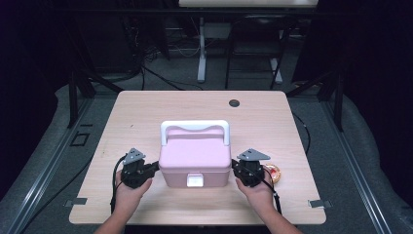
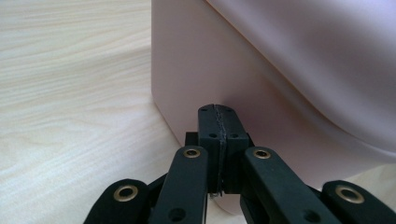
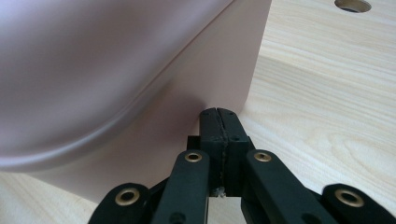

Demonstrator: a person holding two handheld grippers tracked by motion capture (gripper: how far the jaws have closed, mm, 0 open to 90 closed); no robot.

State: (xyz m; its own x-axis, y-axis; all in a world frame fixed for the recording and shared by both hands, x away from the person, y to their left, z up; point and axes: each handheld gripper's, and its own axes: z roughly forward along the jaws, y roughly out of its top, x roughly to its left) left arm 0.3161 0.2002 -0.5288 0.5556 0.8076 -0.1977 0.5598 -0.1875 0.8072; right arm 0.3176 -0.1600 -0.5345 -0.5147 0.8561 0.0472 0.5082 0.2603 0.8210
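two closed grippers flank a pink box (image 1: 195,158) on the surface (image 1: 146,112).

the left gripper (image 1: 155,168) has its fingers (image 2: 209,126) pressed together on nothing, tips at the box's left wall near its front corner. the right gripper (image 1: 234,169) is likewise closed and empty, tips at the box's right wall. the box sits between them, white handle (image 1: 195,127) at its far side, white latch (image 1: 196,181) facing the person.
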